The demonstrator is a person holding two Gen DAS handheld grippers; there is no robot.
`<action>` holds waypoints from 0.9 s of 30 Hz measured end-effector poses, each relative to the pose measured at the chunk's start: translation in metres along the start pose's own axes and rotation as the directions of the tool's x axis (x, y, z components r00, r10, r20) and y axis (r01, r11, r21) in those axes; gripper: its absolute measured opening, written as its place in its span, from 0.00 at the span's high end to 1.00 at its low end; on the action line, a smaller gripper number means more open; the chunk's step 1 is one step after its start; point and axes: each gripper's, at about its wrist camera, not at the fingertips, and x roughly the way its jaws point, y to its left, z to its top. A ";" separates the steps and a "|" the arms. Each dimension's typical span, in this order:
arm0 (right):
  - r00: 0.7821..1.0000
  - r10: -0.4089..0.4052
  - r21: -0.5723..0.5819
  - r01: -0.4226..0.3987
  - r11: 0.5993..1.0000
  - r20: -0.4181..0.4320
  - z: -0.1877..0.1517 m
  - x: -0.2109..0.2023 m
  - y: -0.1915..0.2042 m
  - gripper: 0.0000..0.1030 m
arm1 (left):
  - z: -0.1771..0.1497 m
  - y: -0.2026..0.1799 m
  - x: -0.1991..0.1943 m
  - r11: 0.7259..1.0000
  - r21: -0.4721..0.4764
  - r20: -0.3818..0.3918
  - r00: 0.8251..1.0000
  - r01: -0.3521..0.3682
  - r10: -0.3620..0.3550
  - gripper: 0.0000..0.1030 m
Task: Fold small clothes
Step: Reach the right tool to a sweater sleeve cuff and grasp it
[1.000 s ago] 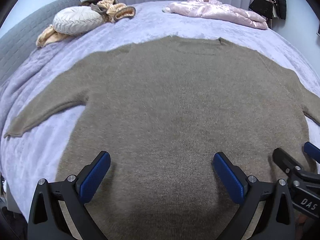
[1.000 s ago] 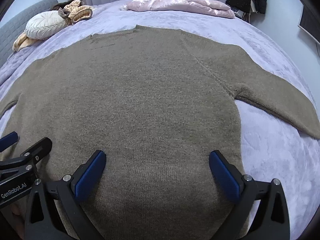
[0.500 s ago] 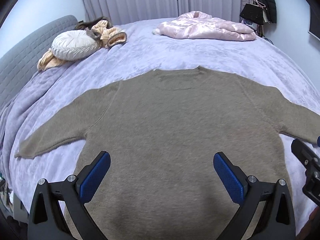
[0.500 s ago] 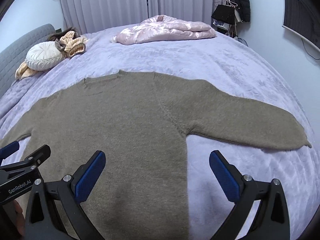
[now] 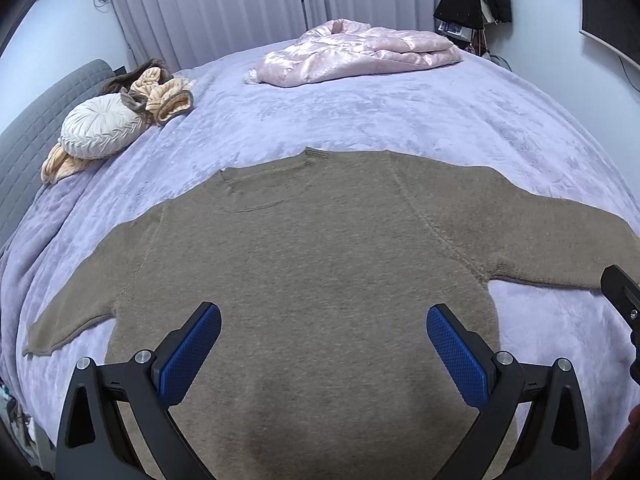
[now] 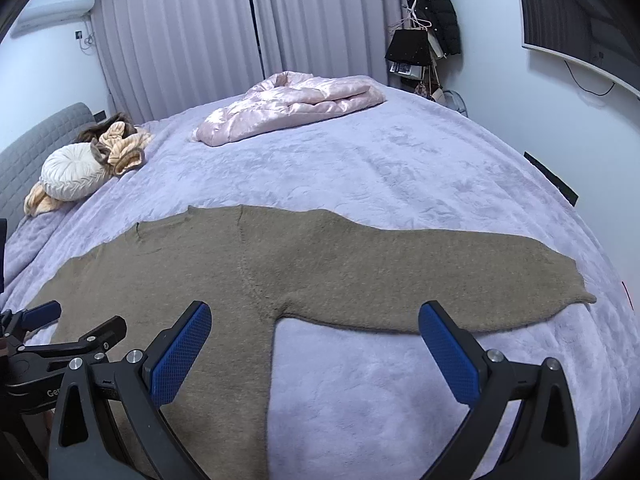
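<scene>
A brown sweater (image 5: 312,280) is lying flat on the bed (image 5: 400,120) (sleeves outstretched), while the left claw (image 5: 324,344) and right claw (image 6: 314,340) are hovering above it, both spread wide.

Lilac-covered bed (image 5: 420,120) — flat brown sweater (image 5: 320,264), pink jacket (image 5: 360,50), round cushion (image 5: 100,126).

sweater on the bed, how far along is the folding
Done: the brown sweater lies spread flat on the lavender bedspread, both sleeves stretched out to the sides. In hand: nothing; the left tongs and right tongs are both open above it, gripping no fabric. Left: every fold, since the right sleeve and left sleeve are not yet turned in, nor is the body doubled.
</scene>
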 end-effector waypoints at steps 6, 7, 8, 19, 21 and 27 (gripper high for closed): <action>0.994 -0.094 0.048 0.097 0.994 -0.054 0.002 0.011 -0.061 0.00 | 0.016 -0.043 0.006 0.998 0.042 -0.013 0.999 0.043 -0.042 0.00; 0.993 -0.102 0.060 0.106 0.993 -0.060 0.001 0.012 -0.071 0.00 | 0.018 -0.051 0.007 0.998 0.051 -0.015 0.999 0.048 -0.047 0.00; 0.991 -0.113 0.078 0.119 0.990 -0.070 0.001 0.014 -0.084 0.00 | 0.021 -0.060 0.009 0.997 0.062 -0.019 0.999 0.050 -0.049 0.00; 0.965 -0.205 0.250 0.242 0.937 -0.166 -0.012 0.025 -0.206 0.00 | 0.039 -0.130 0.043 0.988 0.127 -0.073 0.995 0.082 -0.073 0.00; 0.962 -0.202 0.287 0.249 0.925 -0.186 -0.014 0.030 -0.224 0.00 | 0.041 -0.135 0.050 0.988 0.127 -0.085 0.994 0.083 -0.073 0.00; 0.958 -0.181 0.285 0.240 0.928 -0.221 -0.009 0.057 -0.239 0.00 | 0.042 -0.143 0.072 0.989 0.126 -0.119 0.991 0.078 -0.063 0.00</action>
